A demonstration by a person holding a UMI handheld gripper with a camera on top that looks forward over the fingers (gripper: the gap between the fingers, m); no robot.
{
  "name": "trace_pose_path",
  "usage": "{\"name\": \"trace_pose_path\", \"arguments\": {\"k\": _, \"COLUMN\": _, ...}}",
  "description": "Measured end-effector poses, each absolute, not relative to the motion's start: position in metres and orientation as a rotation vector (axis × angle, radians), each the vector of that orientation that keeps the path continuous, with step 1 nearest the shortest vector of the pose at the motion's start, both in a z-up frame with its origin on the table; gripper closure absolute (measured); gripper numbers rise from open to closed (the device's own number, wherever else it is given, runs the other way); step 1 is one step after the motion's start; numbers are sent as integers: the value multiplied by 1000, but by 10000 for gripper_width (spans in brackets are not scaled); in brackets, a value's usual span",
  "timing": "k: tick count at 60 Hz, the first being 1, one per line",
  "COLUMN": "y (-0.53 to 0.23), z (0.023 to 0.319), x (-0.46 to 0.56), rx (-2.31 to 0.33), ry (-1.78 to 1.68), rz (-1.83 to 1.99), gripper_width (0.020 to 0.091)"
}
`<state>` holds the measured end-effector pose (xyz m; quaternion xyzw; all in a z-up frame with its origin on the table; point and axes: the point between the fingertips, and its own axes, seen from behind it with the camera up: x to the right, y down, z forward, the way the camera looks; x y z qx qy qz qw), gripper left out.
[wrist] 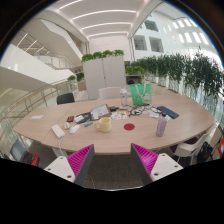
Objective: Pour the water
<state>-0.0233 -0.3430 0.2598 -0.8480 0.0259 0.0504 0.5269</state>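
**Approaching the table, nothing held**

Bright atrium with white balconies and a row of green plants (pixel 175 68) behind. Long oval pale-wood table (pixel 60 138) cluttered with papers and a laptop. Tall pale translucent bottle (pixel 161 125) upright near the table's close edge, beyond the right finger. Yellow mug (pixel 105 124) nearby. Two-finger gripper (pixel 113 160) spread wide, empty; best lined up squarely on the bottle's middle before closing

One yellow mug (pixel 105 124), one grey bottle (pixel 162 125), one laptop (pixel 99 111)
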Motion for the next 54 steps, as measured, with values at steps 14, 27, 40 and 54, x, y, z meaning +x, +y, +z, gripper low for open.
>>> {"name": "trace_pose_path", "arguments": {"k": 14, "y": -330, "z": 246, "x": -3, "rx": -2028, "ry": 88, "rz": 111, "gripper_width": 296}}
{"name": "trace_pose_path", "arguments": {"k": 27, "y": -267, "z": 224, "x": 99, "rx": -1889, "ry": 107, "rz": 50, "gripper_width": 297}}
{"name": "trace_pose_path", "arguments": {"k": 40, "y": -147, "z": 150, "x": 243, "rx": -1829, "ry": 190, "rz": -30, "gripper_width": 296}}
{"name": "trace_pose_path", "arguments": {"k": 54, "y": -21, "z": 70, "x": 299, "rx": -1828, "ry": 55, "rz": -99, "gripper_width": 295}}
